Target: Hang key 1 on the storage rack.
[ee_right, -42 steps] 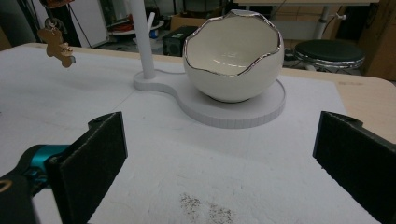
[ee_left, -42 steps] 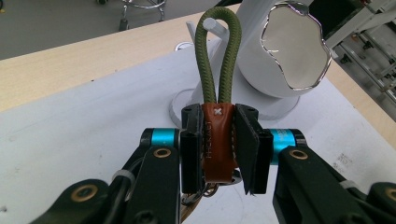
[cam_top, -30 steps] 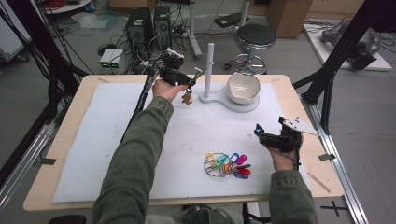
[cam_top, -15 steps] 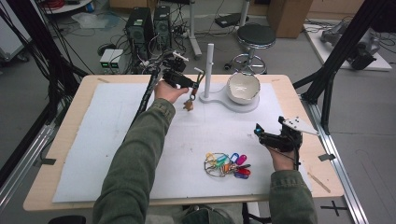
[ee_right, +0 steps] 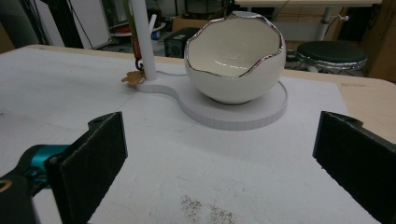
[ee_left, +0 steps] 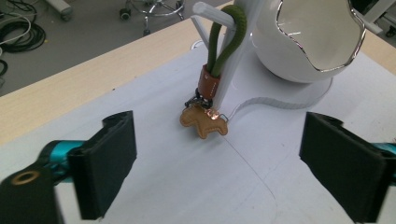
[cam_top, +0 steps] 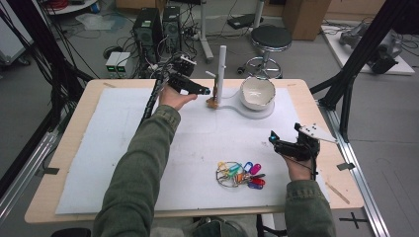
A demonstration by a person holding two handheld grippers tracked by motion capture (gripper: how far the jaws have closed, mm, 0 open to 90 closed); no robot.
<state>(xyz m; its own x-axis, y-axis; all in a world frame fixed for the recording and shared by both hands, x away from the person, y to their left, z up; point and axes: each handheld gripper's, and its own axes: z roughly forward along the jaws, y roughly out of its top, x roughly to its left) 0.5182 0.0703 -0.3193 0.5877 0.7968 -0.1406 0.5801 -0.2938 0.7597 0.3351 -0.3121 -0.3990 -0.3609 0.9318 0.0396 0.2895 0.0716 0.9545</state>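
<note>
Your keychain [ee_left: 205, 109] is hanging from a peg on the white stand [cam_top: 221, 74]: its green loop [ee_left: 224, 39] is riding over the peg so the tan leather charm [ee_left: 204, 122] is dangling against the post, just above the stand's base. That looks like a hanging step already finished.

Your left gripper [cam_top: 206, 91] is hovering just beside the stand, on the side away from the eggshell bowl [cam_top: 257, 92]. Its jaws have just been opening; in the left gripper view they are standing wide with nothing between them, the charm hanging free beyond the pads.

Your right gripper [cam_top: 274, 142] is waiting well apart from the stand, at the table's near right, aimed toward the bowl. Its jaws are also spread wide and gripping nothing.

The bunch of coloured key tags [cam_top: 240, 173] is lying on the white mat [cam_top: 99, 148], well away from the stand on your side and near your right gripper, probably there for picking next.
</note>
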